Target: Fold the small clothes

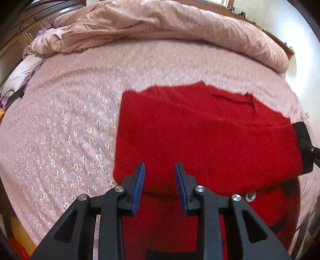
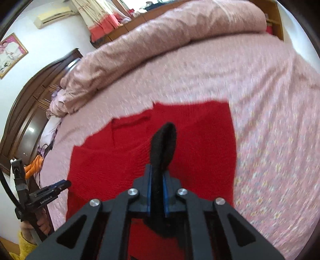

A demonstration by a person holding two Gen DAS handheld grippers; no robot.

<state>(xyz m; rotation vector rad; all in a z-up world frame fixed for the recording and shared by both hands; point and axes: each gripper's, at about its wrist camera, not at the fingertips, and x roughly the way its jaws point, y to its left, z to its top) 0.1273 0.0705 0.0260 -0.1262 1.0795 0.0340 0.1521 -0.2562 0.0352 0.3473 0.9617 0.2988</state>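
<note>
A red sweater [image 1: 200,136] lies flat on the bed [image 1: 60,120], partly folded. The right gripper [image 2: 158,180] is clamped on its black cuff [image 2: 164,144], above the body. The left gripper [image 1: 160,170] hovers parted, empty, over the near hem.

Ahead of my fingers: bed [image 1: 60,124] under a pink floral sheet, rumpled pink duvet [image 1: 160,26] heaped along its far side. Dark wooden headboard [image 2: 30,104] far left of my right fingers. White wall there carries a framed picture [image 2: 10,54] and air conditioner [image 2: 54,17]. Daylight, bright.
</note>
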